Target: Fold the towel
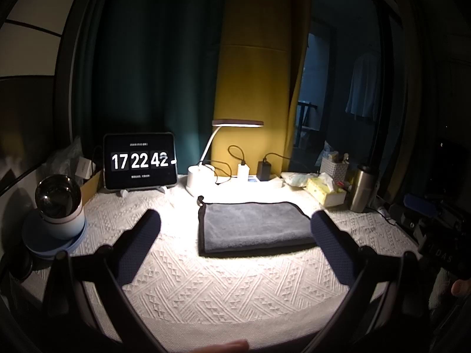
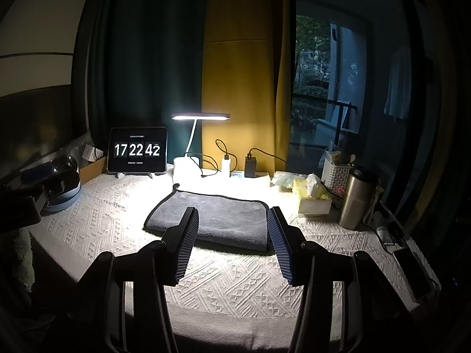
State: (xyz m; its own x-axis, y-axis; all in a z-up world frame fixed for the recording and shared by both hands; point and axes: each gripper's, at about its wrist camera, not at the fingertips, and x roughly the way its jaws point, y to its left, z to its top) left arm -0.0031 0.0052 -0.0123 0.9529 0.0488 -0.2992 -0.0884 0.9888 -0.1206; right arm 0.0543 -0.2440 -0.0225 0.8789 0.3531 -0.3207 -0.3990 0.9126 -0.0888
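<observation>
Grey towel (image 1: 255, 226) folded, ahead of left tool (image 1: 235, 229) and right tool (image 2: 233, 229); both agape, empty.

- The towel (image 1: 256, 225) is grey, matt, fuzzy-piled cloth with a darker bound edge.
- Under the towel, the table cover (image 1: 223, 282) is whitish woven cloth with a raised, rough geometric pattern.
- The left gripper (image 1: 235, 223) has dark blue fingers (image 1: 138, 244) with a fine dimpled, matt surface.
- The right gripper (image 2: 234, 244) has dark blue pads (image 2: 188, 250) ribbed in fine lines, on black, faintly shiny plastic arms.
- Right of the towel, the flask (image 2: 354, 200) is brushed metal with a dull sheen.
- Behind the towel, the lamp (image 2: 187, 169) has a smooth white plastic base.
- Left behind the towel, the tablet (image 1: 139, 161) has a glossy glass screen.
</observation>
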